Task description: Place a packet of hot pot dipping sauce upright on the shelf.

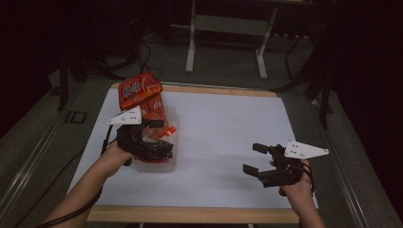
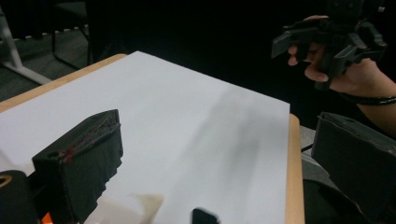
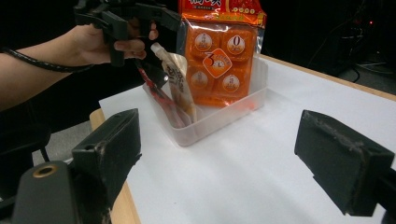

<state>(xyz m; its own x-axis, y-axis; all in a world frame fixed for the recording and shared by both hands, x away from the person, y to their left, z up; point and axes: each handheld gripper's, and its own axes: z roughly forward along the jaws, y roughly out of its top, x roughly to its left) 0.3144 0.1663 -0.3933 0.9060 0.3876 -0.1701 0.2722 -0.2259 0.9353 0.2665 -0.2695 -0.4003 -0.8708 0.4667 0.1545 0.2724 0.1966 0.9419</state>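
Snack bag (image 3: 222, 51) upright in clear tub (image 3: 224, 116); pouches (image 3: 177, 84) beside; left gripper (image 1: 159, 135) open above

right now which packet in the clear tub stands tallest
The orange-red snack bag, upright at the clear tub's far end; the slim beige pouch and red sachet beside it are shorter.

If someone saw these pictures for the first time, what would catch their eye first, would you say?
Probably the bright orange snack bag standing upright in a clear plastic tub at the table's left, pouches leaning beside it. The left gripper hovers just over the tub, jaws open, while the right gripper waits open above bare white tabletop.
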